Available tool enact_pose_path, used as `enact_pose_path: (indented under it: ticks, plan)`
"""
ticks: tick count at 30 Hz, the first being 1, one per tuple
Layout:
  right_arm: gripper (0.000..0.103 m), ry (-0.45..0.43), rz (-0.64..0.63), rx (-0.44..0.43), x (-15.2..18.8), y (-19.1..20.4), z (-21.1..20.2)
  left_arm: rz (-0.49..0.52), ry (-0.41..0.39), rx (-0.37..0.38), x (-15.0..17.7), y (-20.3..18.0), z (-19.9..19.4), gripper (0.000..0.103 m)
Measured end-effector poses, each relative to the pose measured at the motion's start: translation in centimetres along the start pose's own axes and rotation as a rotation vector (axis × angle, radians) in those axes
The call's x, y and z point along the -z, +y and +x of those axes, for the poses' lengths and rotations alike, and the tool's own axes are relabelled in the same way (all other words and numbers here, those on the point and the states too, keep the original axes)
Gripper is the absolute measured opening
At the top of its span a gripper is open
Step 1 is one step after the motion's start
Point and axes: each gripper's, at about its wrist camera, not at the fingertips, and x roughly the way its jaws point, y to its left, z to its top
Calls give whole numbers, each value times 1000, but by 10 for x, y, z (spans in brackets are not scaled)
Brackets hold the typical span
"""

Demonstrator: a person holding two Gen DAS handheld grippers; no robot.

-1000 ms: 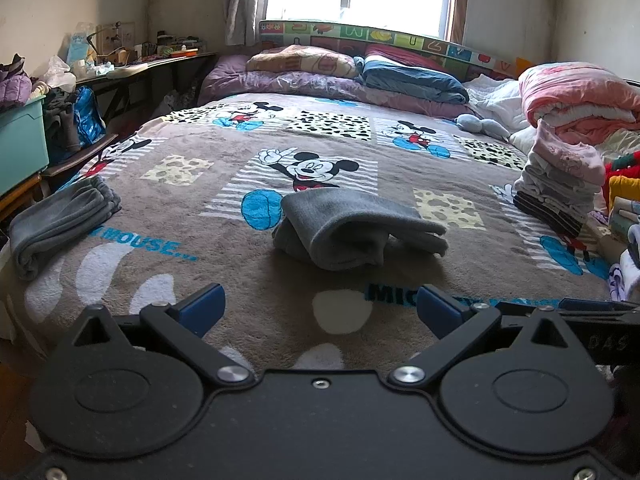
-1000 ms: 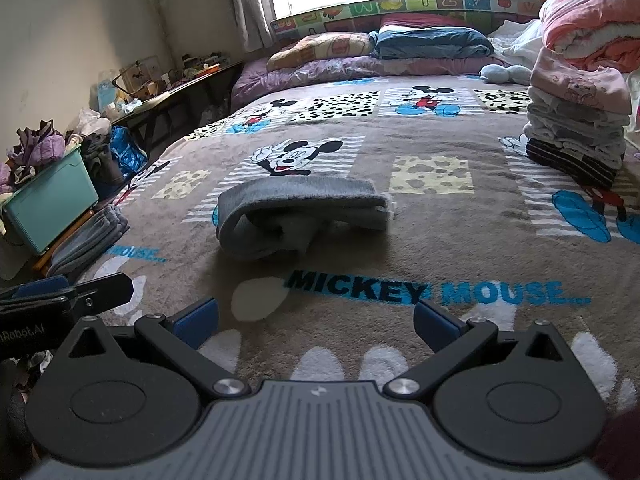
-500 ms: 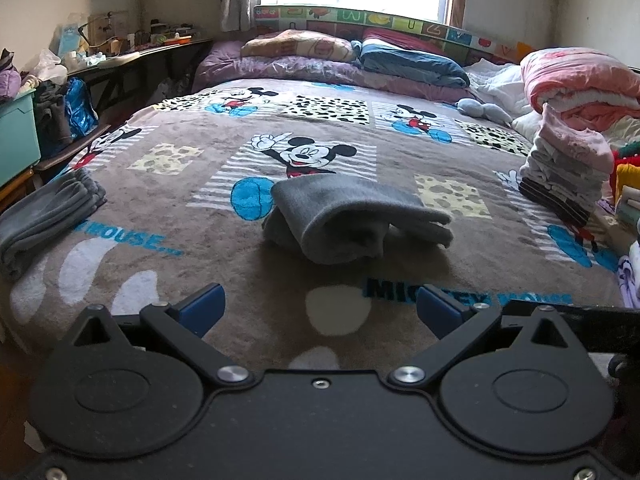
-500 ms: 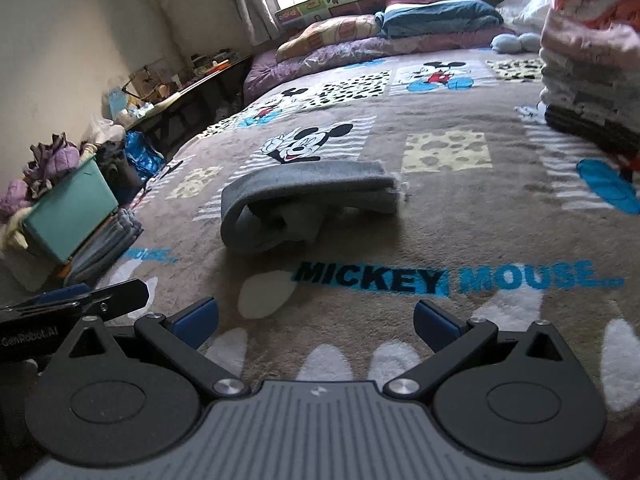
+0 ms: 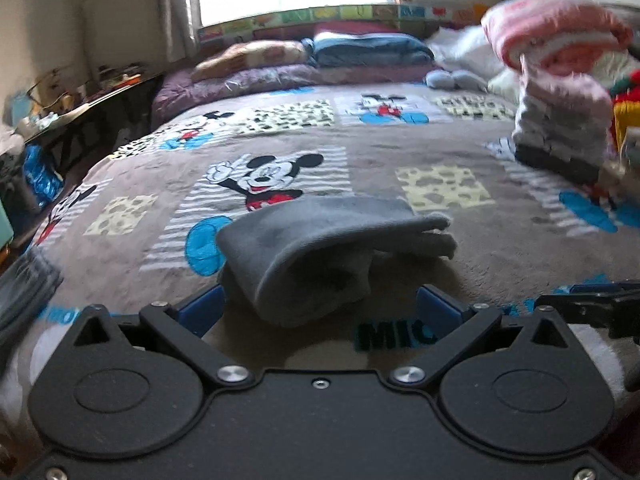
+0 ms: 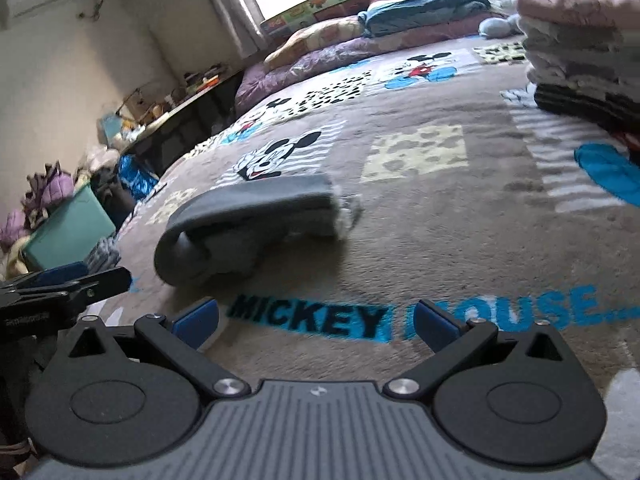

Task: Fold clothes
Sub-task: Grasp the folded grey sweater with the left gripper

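A grey garment [image 5: 332, 240] lies doubled over in a loose roll near the middle of the bed [image 5: 500, 248], on the cartoon-mouse blanket, its rounded fold facing the cameras and its open edges trailing toward the right; the lower layers inside the fold look bunched, not flat. The left gripper [image 5: 320, 308] sits low and close, jaws spread wide, the near end of the roll lying about between its blue pads; the right gripper [image 6: 316, 320] hangs just short of the printed lettering, jaws likewise spread and holding nothing, the garment ahead and to its left. A stack of folded clothes [image 6: 584, 60] stands at the right side of the bed; another folded grey piece [image 5: 24, 288] lies at the left edge. My judgement: the garment is folded but untidy, so this fits either a further tidying fold or a lift toward a stack; either calls for the left jaws to close on all layers at the fold.
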Motion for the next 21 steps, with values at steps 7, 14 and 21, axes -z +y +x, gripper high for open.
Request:
enact_pose_path:
  ticks: [7, 14, 21]
  plan:
    - [103, -14, 103, -79, 12, -38, 23, 258, -50, -51, -11, -40, 31, 103]
    - [103, -3, 187, -165, 11, -67, 35, 483, -53, -67, -16, -70, 75, 99]
    - [103, -7, 259, -254, 10, -89, 40, 633, 15, -81, -19, -92, 122, 60]
